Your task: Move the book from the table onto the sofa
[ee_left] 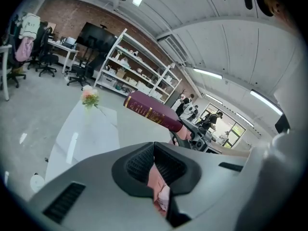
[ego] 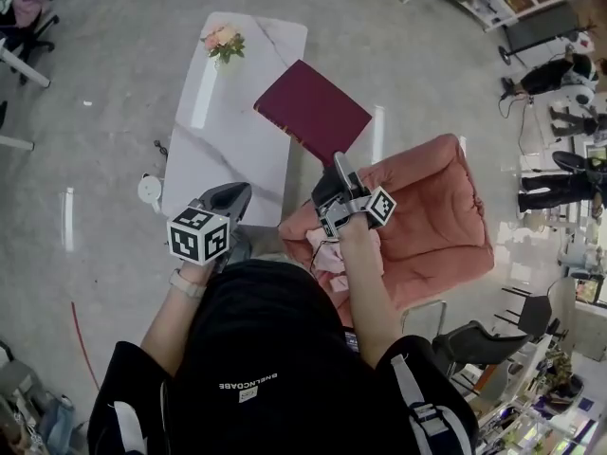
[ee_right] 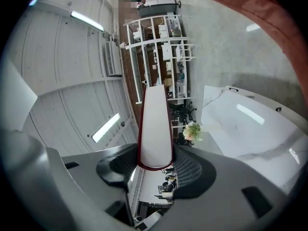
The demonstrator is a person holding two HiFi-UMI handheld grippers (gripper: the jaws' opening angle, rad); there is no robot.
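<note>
Head view shows both arms bent at the elbow and held out in front of the person. On the left, the left gripper (ego: 237, 195) sits by the near end of the white table (ego: 223, 150). Its jaws are pressed together and hold nothing. On the right, the right hand (ego: 353, 233) reaches out over the near corner of the pink sofa (ego: 432, 226). The right gripper (ego: 340, 164) pinches one corner of the dark red book (ego: 313, 110). The book is up in the air, lying flat with its cover up. It is partly over the table's right edge and just beside the sofa. Its long side runs on a slant, from far left to near right. Its spine with gold print faces left. I count two grippers, one book, one table, one sofa and one bunch of flowers (ego: 223, 41).
</note>
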